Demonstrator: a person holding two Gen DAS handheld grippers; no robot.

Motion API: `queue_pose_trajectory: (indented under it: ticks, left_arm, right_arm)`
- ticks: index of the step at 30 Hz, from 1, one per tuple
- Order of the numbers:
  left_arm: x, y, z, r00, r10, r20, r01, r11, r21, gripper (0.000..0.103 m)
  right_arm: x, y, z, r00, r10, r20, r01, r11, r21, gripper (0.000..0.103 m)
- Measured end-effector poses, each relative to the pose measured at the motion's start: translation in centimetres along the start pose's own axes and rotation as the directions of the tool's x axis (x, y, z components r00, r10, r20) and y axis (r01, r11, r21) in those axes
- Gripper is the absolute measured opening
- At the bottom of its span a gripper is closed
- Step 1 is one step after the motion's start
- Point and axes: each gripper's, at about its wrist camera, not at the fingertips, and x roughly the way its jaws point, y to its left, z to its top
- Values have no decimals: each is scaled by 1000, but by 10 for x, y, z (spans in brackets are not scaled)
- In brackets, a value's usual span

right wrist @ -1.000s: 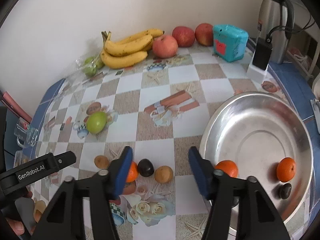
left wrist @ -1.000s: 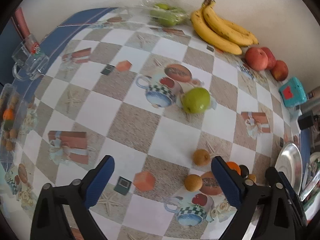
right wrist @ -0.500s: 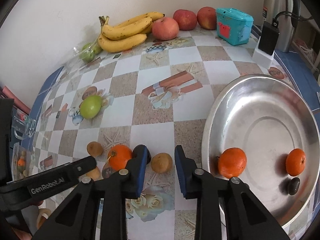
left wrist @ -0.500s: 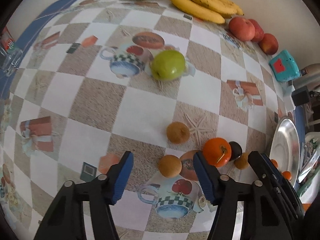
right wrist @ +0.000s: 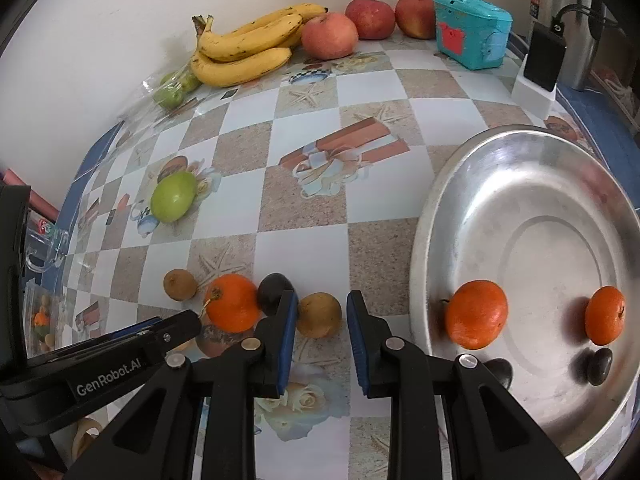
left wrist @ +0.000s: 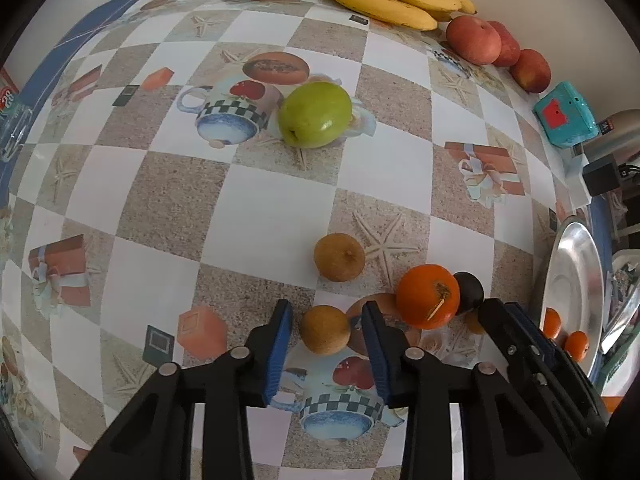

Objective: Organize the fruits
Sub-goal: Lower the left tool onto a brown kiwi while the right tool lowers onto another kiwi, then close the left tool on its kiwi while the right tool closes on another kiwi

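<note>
Left fruit: a small brown fruit (left wrist: 325, 330) sits on the tablecloth (left wrist: 260, 216) between the blue pads of the left gripper (left wrist: 326, 338).
Left gripper: jaws closing around that fruit; a sliver of gap shows on each side, so no squeeze yet. A second ago they stood wide, well above the table.
Right fruit: another small brown fruit (right wrist: 319, 315) lies between the pads of the right gripper (right wrist: 322, 334).
Right gripper: narrowed from a wide spread and now steady; the pads look just beside the fruit, contact uncertain.
Beside the tools: an orange (right wrist: 232, 302) and a dark fruit (right wrist: 273, 288) touch, just left of the right gripper; a third brown fruit (left wrist: 339, 257) lies ahead of the left one.
Farther out: the steel tray (right wrist: 436, 216) to the right holds two oranges and dark fruits; green fruit (left wrist: 315, 114), bananas (right wrist: 244, 46) and apples (right wrist: 329, 36) lie far ahead.
Change: both tools have sunk toward the table and narrowed.
Meaning: both picks look nearly set; lift and tray transfer likely follow.
</note>
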Motion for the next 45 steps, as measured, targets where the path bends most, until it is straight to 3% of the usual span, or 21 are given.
queue_pose_trajectory:
  ticks: [5, 32, 45]
  left_arm:
    - [0, 0, -1, 1000, -10, 2, 10, 1000, 0, 27]
    - [-13, 6, 1, 999, -47, 26, 47, 999, -24, 27]
    - [-41, 10, 2, 993, -77, 93, 81, 996, -36, 27]
  right_arm:
    - [1, 2, 0, 1000, 0, -4, 0, 1000, -8, 27]
    - [1, -3, -2, 999, 35, -32, -33, 999, 38, 26]
    - [-34, -2, 5, 995, 67, 72, -69, 997, 34, 26]
